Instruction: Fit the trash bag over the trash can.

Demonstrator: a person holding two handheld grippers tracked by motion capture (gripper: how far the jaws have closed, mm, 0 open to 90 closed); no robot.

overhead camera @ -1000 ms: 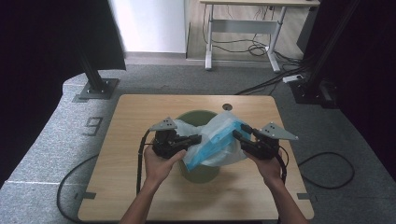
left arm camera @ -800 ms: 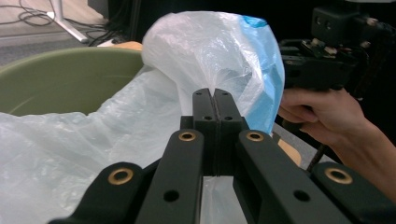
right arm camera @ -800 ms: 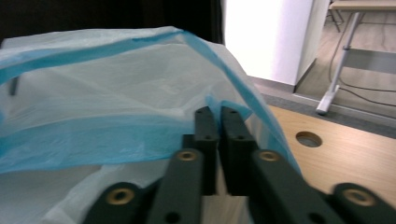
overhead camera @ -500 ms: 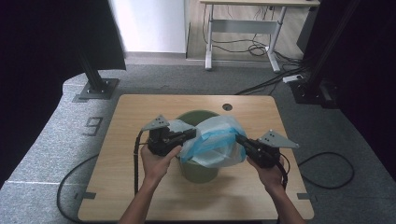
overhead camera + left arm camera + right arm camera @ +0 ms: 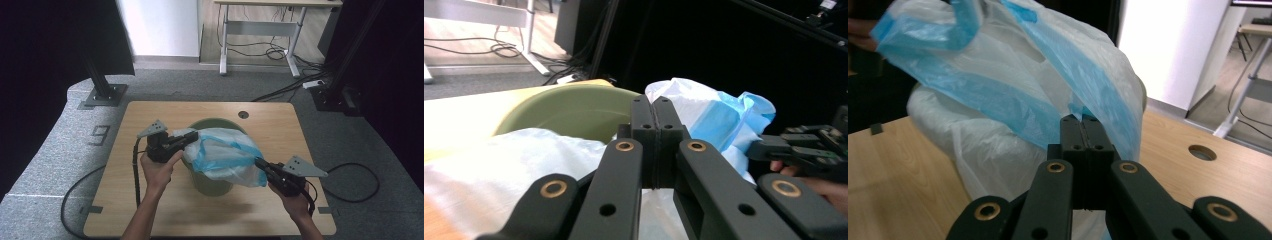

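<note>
"9" – grey digit on carpet, left of table; no other legible txt.

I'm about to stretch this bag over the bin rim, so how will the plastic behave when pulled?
The bag looks thin and floppy: it billows and creases between the left claw and right claw, so it will probably sag where unsupported. It seems very light. The film might slip or tear if pulled hard across the green bin.

Your hands have moved apart, so the bag is now pulled wide over the bin. Your right gripper has slid out toward the table's edge, its jaws pinched on the bag.
</note>
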